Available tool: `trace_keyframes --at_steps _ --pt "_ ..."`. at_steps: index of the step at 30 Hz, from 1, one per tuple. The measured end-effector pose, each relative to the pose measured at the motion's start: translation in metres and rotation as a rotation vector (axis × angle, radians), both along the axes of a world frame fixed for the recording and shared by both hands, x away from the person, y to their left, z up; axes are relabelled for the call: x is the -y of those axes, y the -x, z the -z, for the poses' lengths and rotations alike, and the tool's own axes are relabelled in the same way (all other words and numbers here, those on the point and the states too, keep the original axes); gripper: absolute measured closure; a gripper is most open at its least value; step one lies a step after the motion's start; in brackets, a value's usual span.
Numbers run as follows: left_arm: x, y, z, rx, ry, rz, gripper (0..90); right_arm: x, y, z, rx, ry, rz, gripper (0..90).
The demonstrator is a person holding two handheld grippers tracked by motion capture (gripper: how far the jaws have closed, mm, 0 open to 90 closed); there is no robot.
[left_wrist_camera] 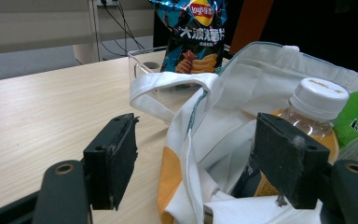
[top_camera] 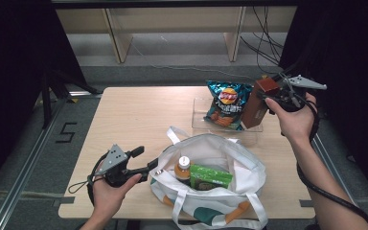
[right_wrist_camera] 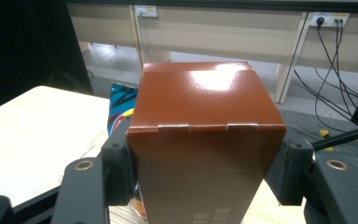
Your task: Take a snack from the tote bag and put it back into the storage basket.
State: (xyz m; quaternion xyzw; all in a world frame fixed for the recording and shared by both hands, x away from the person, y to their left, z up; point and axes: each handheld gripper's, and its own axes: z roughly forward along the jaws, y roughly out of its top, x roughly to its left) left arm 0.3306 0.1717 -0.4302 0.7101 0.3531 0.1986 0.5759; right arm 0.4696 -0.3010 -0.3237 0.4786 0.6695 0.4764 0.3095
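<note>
My right gripper (top_camera: 268, 98) is shut on a tall brown carton (top_camera: 256, 108), held upright over the table's back right. In the right gripper view the carton (right_wrist_camera: 205, 116) sits between both pads of that gripper (right_wrist_camera: 205, 168). A white tote bag (top_camera: 220, 153) lies open at the front centre. It holds an orange drink bottle (top_camera: 184, 166) with a white cap and a green packet (top_camera: 210, 176). My left gripper (top_camera: 146, 159) is open at the bag's left rim. In the left gripper view its jaws (left_wrist_camera: 196, 158) straddle the bag's edge (left_wrist_camera: 191, 140), one outside, one inside beside the bottle (left_wrist_camera: 314, 100).
A blue chips bag (top_camera: 227, 103) stands in a clear tray (top_camera: 199, 112) at the back right, just left of the carton. The wooden table (top_camera: 134, 115) stretches bare to the left. Shelving legs and cables stand on the floor beyond the table.
</note>
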Motion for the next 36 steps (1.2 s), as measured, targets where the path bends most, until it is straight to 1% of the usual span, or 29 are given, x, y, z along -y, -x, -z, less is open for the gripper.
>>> trace_keyframes --at_steps 1,2,3,4,6,9,10,11,12,13,14,15,17,20,21,22,23,24,25,27,29,30,33,34,35,36 --pt "0.0 0.0 0.0 -0.002 0.004 -0.002 29.7 0.0 0.0 0.0 -0.008 -0.001 0.003 39.1" --pt "0.0 0.0 0.0 -0.002 0.002 -0.004 29.7 -0.001 -0.001 0.001 -0.001 -0.008 0.004 39.1" --pt "0.0 0.0 0.0 -0.001 0.0 -0.003 29.7 -0.002 -0.001 0.001 -0.009 -0.017 0.006 39.1" --pt "0.0 0.0 0.0 0.0 0.0 -0.002 29.7 -0.002 -0.001 0.001 -0.019 -0.014 0.01 39.1" --pt "0.0 0.0 0.0 0.0 -0.002 -0.001 29.7 -0.001 -0.002 0.002 -0.012 0.002 0.005 39.1" --pt "0.0 0.0 0.0 -0.001 0.001 -0.003 29.7 -0.003 -0.002 0.003 -0.017 -0.006 0.018 39.1" --pt "0.0 0.0 0.0 -0.001 0.001 -0.003 29.7 -0.002 -0.002 0.003 -0.015 0.002 0.018 39.1" --pt "0.0 0.001 -0.001 -0.002 0.0 -0.005 29.7 -0.002 -0.003 0.004 -0.004 0.014 0.011 39.1" --pt "0.0 0.001 -0.001 -0.008 -0.004 -0.01 29.7 -0.001 -0.002 0.004 -0.016 0.023 0.008 39.1" --pt "0.0 0.001 -0.001 -0.005 -0.002 -0.007 29.7 -0.002 -0.001 0.004 -0.026 0.012 0.009 39.1" --pt "0.0 0.0 0.0 -0.003 0.005 -0.003 29.7 -0.003 -0.002 0.005 -0.018 0.019 0.02 39.1" --pt "0.0 0.0 0.0 -0.002 0.002 -0.004 29.7 -0.004 -0.004 0.006 -0.011 0.014 0.03 39.1" --pt "-0.001 0.001 -0.001 -0.006 -0.005 -0.009 29.7 -0.006 -0.003 0.007 -0.022 0.009 0.039 39.1" --pt "-0.001 0.001 -0.001 -0.006 -0.004 -0.009 29.7 -0.006 -0.003 0.009 -0.022 0.019 0.039 39.1" --pt "-0.001 0.001 -0.001 -0.006 -0.004 -0.008 29.7 -0.006 -0.004 0.01 -0.013 0.03 0.041 39.0" --pt "-0.001 0.001 -0.001 -0.006 -0.004 -0.008 29.7 -0.007 -0.003 0.009 -0.028 0.015 0.044 39.0" --pt "-0.001 0.001 -0.001 -0.005 -0.004 -0.009 29.7 -0.008 -0.003 0.01 -0.025 0.012 0.046 39.1" --pt "-0.001 0.001 -0.001 -0.005 -0.004 -0.009 29.7 -0.008 -0.003 0.01 -0.034 0.01 0.053 39.0" --pt "-0.001 0.001 -0.001 -0.005 -0.003 -0.009 29.7 -0.008 -0.003 0.011 -0.032 0.014 0.057 39.0" --pt "-0.001 0.001 -0.001 -0.006 -0.005 -0.009 29.7 -0.006 -0.003 0.012 -0.025 0.038 0.046 39.0" --pt "0.0 0.001 -0.001 -0.006 -0.004 -0.008 29.7 -0.007 -0.004 0.013 -0.03 0.028 0.06 39.0" --pt "-0.001 0.001 -0.001 -0.005 -0.005 -0.008 29.7 -0.008 -0.003 0.013 -0.039 0.019 0.066 39.1" --pt "-0.001 0.001 -0.001 -0.006 -0.005 -0.008 29.7 -0.008 -0.004 0.015 -0.04 0.032 0.075 39.0" --pt "-0.001 0.001 -0.001 -0.006 -0.004 -0.009 29.7 -0.009 -0.003 0.015 -0.052 0.024 0.077 39.1" --pt "-0.001 0.001 -0.001 -0.006 -0.004 -0.008 29.7 -0.009 -0.004 0.017 -0.039 0.036 0.082 39.1" --pt "0.0 0.001 -0.001 -0.005 -0.003 -0.009 29.7 -0.01 -0.004 0.017 -0.046 0.031 0.081 39.0"
